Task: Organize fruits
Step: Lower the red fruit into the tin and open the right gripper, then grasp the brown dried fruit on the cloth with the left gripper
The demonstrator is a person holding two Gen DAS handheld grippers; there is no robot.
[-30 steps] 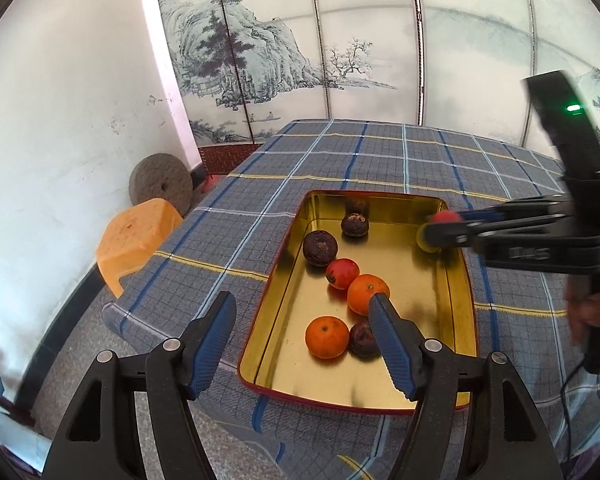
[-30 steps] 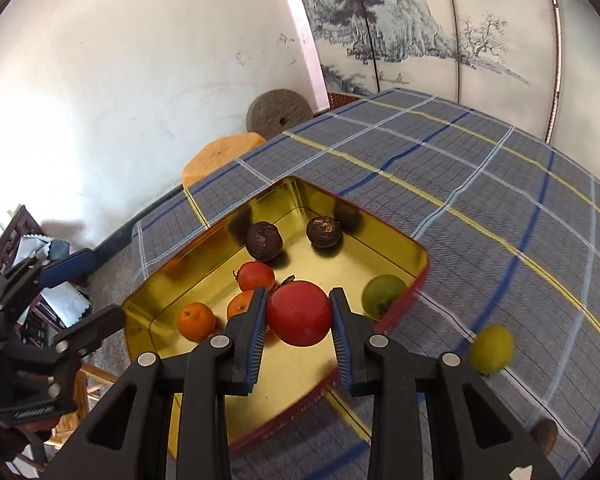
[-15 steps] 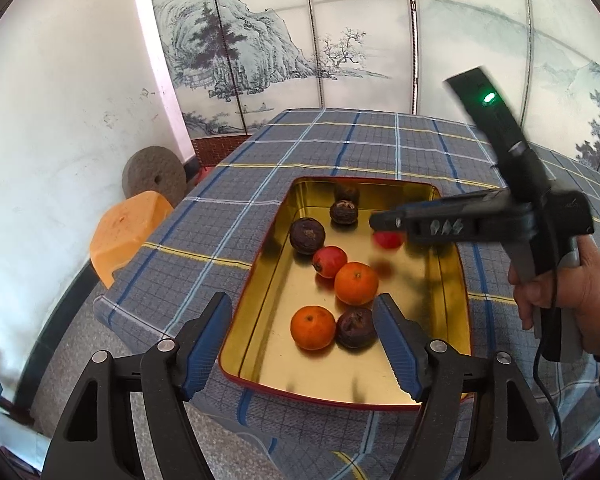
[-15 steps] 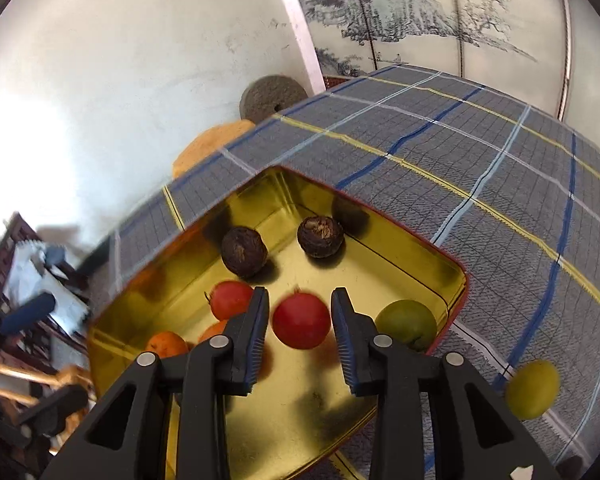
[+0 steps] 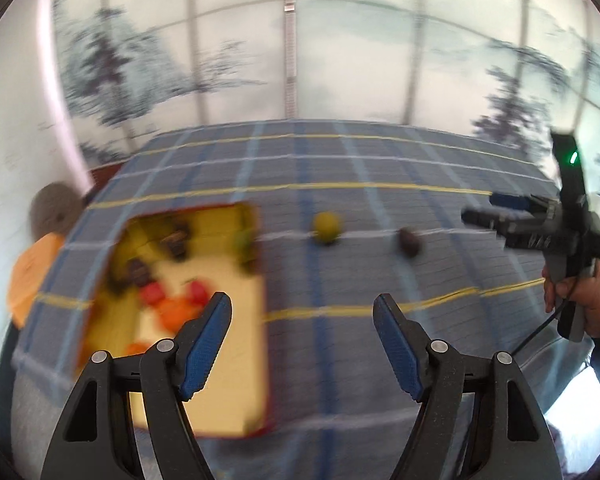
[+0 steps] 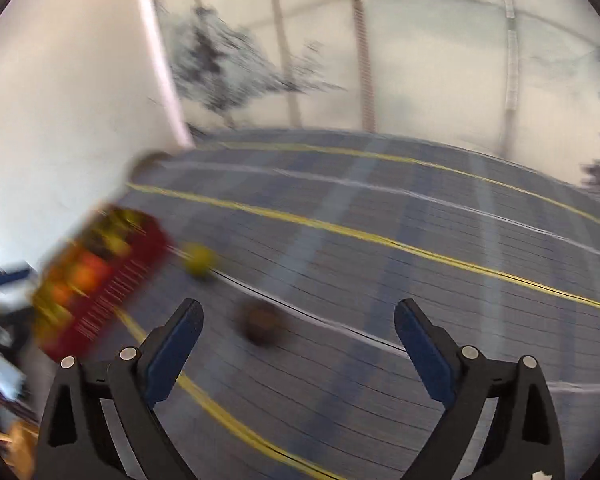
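Both views are motion-blurred. A gold tray with red sides holds several fruits, orange, red and dark, at the left of the checked tablecloth; it also shows in the right wrist view. A yellow-green fruit and a dark fruit lie on the cloth right of the tray. My left gripper is open and empty above the tray's right edge. My right gripper is open and empty, just behind the dark fruit.
A painted screen stands behind the table. An orange stool and a round grey stone sit on the floor at the left by the white wall. The cloth stretches right of the tray.
My right gripper let the red fruit go into the tray, opened wide and swung right toward the dark fruit. My left gripper also swung right, away from the tray's middle.
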